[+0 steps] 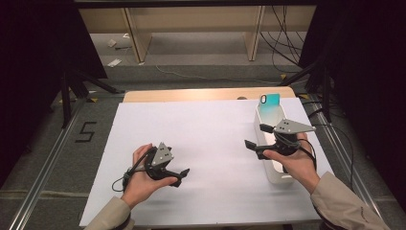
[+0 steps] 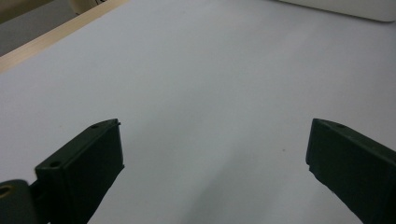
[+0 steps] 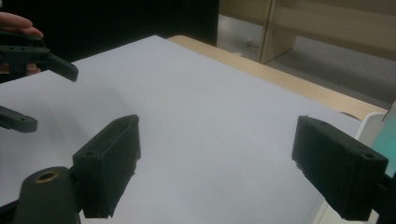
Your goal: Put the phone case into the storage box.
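Left claw (image 1: pixel 179 177) wide open, empty, right claw (image 1: pixel 253 138) likewise

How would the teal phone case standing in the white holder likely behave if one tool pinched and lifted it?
The teal phone case looks thin and empty, so probably light and somewhat flexible under a pinch. Its surface appears smooth, so it may slip. It stands upright at the far end of the white holder, leaning on the wall, so a nudge could tip it.
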A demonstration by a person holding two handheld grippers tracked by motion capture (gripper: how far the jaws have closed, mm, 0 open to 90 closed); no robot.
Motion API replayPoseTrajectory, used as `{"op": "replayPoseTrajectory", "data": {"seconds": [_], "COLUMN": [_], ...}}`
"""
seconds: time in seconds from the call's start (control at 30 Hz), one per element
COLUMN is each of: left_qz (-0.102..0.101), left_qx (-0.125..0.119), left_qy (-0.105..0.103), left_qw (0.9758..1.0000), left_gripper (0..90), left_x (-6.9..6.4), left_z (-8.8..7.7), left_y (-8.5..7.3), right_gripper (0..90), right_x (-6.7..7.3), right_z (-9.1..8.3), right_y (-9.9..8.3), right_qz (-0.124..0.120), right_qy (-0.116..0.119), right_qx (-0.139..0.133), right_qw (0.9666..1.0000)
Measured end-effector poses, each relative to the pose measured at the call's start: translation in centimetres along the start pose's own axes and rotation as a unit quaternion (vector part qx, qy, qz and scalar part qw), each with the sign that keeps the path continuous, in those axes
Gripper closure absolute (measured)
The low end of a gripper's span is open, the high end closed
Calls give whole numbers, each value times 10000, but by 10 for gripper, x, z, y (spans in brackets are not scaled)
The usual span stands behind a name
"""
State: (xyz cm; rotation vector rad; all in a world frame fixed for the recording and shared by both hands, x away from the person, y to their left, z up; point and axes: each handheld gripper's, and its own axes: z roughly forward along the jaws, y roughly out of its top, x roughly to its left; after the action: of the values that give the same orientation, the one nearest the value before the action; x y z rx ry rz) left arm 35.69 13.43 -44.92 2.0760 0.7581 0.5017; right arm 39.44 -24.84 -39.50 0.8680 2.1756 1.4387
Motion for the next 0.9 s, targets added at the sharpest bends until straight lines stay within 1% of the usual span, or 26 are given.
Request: {"op": "replayPoseTrajectory", "data": {"seconds": [0.23,0.33,0.9], "left_qz": [-4,-3,1], "left_qx": [0,1,0], "left_qy": [3,3,6], "left_qw": [10000,10000,10000], "left_gripper": [32,32,31], "left_x": [0,0,0], "left_z": [0,0,0], "left_y": [0,0,0], "right_gripper": [163,165,163], "right_x": [2,4,11], "right_z": [-3,-6,-13], "right_y": [-3,-2,-6], "right_qz": [-55,-107,-172], "right_qy": [100,87,285], "right_qx": [5,-102,-38], "right_qw": [9999,9999,9994]}}
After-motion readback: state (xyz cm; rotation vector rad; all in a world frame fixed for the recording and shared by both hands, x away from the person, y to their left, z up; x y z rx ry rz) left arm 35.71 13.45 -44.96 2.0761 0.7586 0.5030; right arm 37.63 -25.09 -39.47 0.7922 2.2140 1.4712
